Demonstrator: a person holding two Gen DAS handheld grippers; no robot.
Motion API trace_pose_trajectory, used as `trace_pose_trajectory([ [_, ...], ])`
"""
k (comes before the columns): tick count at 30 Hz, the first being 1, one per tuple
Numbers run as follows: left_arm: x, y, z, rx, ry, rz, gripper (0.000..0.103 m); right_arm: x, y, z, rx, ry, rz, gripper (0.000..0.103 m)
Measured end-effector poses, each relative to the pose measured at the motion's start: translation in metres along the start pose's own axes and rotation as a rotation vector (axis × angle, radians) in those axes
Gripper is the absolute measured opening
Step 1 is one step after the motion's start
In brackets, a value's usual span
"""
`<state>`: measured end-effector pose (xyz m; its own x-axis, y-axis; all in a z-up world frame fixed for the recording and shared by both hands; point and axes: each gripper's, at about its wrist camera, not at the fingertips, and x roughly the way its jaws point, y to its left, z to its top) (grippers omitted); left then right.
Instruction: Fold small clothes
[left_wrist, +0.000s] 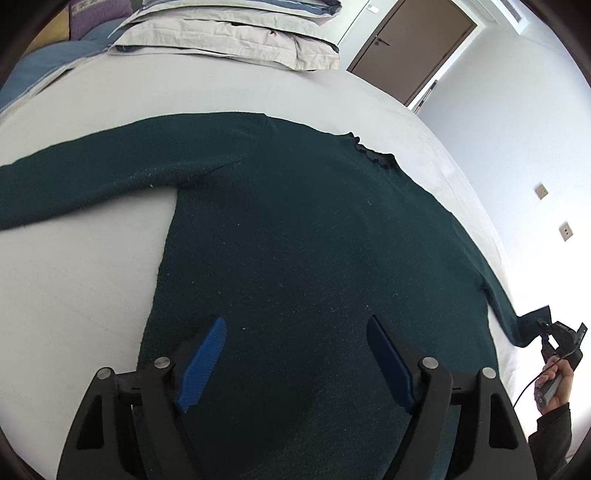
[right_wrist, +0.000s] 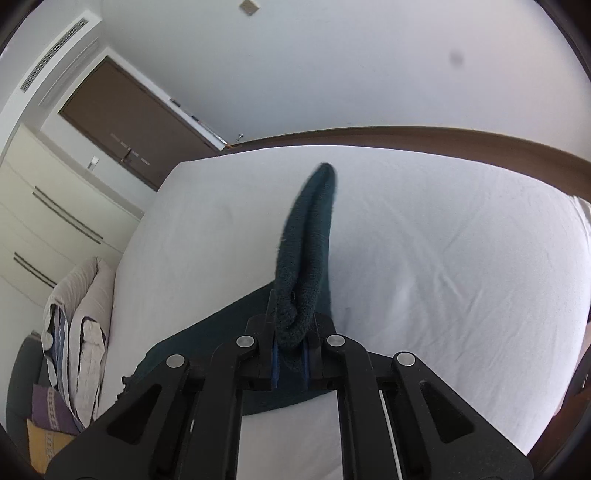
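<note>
Sweater (left_wrist: 295, 229), dark green knit, lies spread flat on the white bed (left_wrist: 74, 277), front or back up I cannot tell. Its body fills the middle of the left wrist view, with a small ruffled collar (left_wrist: 373, 153) at the far edge. One sleeve (left_wrist: 74, 184) stretches flat across the sheet toward the left of that view. The other sleeve (left_wrist: 517, 317) runs off to the right, and its cuff end is lifted off the sheet.

That cuff is pinched in the right gripper (right_wrist: 291, 354), whose jaws are clamped tight on the knit. In the right wrist view the sleeve folds over between the blue pads (right_wrist: 274, 363) and rises ahead of the gripper as a doubled strip, its far end blurred. From the left wrist view the same gripper shows at the right edge, held in a hand (left_wrist: 554, 384) with a dark sleeve at the wrist.

Left gripper (left_wrist: 295, 362) hovers over the sweater's body near its lower part, jaws spread apart with nothing between them; whether its blue fingers (left_wrist: 205, 362) touch the knit I cannot tell.

Beyond the sweater, folded bedding (left_wrist: 236, 40) is stacked at the far edge of the bed. A brown door (left_wrist: 417, 48) stands in the white wall (left_wrist: 517, 129) behind, and cream drawers (right_wrist: 44, 221) show at the left of the right wrist view.
</note>
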<state>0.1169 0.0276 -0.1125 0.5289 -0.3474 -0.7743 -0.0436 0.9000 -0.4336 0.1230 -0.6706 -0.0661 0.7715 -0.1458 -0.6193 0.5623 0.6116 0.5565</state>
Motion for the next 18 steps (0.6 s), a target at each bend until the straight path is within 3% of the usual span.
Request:
trace_pose_trajectory([
  [3, 0.001, 0.010, 0.005, -0.040, -0.005, -0.052, 0.077, 0.013, 0.111, -0.011, -0.196, 0.052, 0.075, 0.007],
  [7, 0.000, 0.021, 0.015, -0.089, -0.019, -0.105, 0.077, 0.040, 0.242, -0.066, -0.421, 0.148, 0.188, 0.007],
  [9, -0.001, 0.027, 0.019, -0.112, -0.023, -0.129, 0.077, 0.051, 0.307, -0.116, -0.532, 0.207, 0.230, 0.007],
  [12, 0.002, 0.034, 0.028, -0.129, -0.013, -0.160, 0.077, 0.079, 0.363, -0.181, -0.615, 0.297, 0.264, 0.007],
  [16, 0.013, 0.037, 0.042, -0.145, 0.003, -0.193, 0.077, 0.111, 0.385, -0.282, -0.684, 0.404, 0.255, 0.008],
  [18, 0.022, 0.033, 0.046, -0.149, 0.024, -0.209, 0.077, 0.122, 0.377, -0.313, -0.673, 0.445, 0.253, 0.009],
])
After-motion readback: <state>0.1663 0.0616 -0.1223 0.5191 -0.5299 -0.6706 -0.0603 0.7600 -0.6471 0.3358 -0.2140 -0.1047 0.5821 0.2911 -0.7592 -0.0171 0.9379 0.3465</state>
